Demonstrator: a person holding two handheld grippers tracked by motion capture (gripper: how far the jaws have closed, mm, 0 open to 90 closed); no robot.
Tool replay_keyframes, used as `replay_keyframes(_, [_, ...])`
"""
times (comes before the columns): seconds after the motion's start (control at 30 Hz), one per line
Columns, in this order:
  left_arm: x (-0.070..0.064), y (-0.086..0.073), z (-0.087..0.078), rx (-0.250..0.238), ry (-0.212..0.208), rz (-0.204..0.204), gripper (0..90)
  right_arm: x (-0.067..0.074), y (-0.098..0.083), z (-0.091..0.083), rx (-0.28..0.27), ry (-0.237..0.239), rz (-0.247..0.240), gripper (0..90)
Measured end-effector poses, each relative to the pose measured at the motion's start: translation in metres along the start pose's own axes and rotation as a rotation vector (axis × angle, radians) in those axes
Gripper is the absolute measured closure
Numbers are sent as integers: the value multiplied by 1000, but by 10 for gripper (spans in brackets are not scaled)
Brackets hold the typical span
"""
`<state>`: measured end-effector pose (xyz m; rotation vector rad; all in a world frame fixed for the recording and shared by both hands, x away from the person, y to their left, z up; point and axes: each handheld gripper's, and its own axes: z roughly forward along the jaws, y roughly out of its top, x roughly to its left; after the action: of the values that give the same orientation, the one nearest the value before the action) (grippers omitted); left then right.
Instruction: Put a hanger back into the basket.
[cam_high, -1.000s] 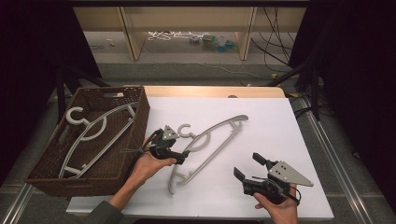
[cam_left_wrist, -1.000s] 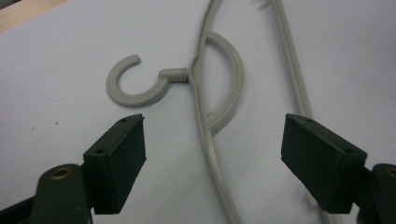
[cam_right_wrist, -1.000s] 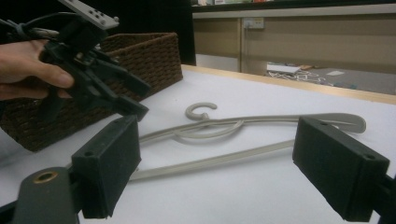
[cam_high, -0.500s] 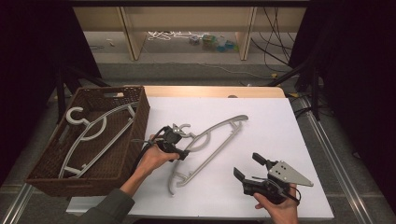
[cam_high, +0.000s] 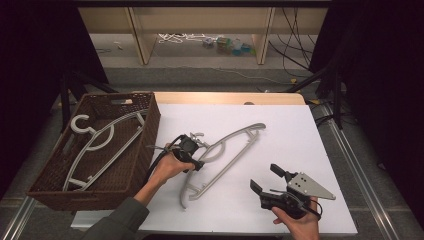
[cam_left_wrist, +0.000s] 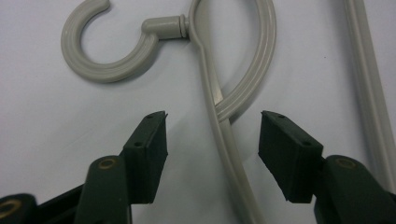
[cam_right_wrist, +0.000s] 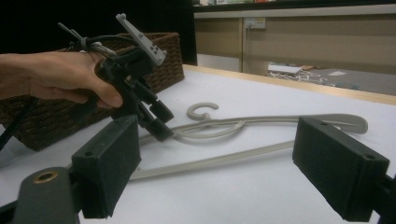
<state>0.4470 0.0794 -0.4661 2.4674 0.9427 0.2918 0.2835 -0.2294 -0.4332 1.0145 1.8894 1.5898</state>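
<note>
Left gripper (cam_left_wrist: 212, 126) jaws closing, astride the grey hanger (cam_left_wrist: 224, 140) arm beside its hook, pads not touching, right gripper (cam_high: 267, 180) wide open, empty, well apart from the hanger.

The left gripper (cam_high: 192, 150) is hiding the hanger (cam_high: 225, 150) neck, while frame edges are cutting its arms off.

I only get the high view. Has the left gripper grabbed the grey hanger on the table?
Observer: Not yet. In the left gripper view, the hanger lies between the left gripper fingers, which have just been closing without touching it.
Operator: Is my right gripper holding anything?
Observer: No. In the right gripper view, the right gripper has its fingers wide open, nothing between them.
</note>
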Motion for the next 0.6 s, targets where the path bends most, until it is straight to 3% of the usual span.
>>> replay_keyframes(0.1, [-1,2,3,13,5,14,458,0,0,1,-4,10,2,161])
replay_keyframes(0.17, [-4,4,5,42,4,24,482,0,0,1,-3,7,2,161])
replay_keyframes(0.2, [-3,6,5,76,1,52,507,0,0,0,-4,-1,-1,161])
replay_keyframes(0.3, [-1,7,5,83,-20,29,530,0,0,0,6,3,-1,161])
replay_keyframes(0.33, [-2,6,6,66,-28,-8,540,0,0,0,6,1,-2,161])
replay_keyframes(0.4, [0,6,5,79,-38,-2,571,0,0,0,-6,-2,-3,161])
replay_keyframes(0.53, [0,8,7,68,-35,-32,603,0,0,0,8,4,2,165])
replay_keyframes(0.6, [2,7,7,65,-36,-48,630,0,0,1,-16,13,16,165])
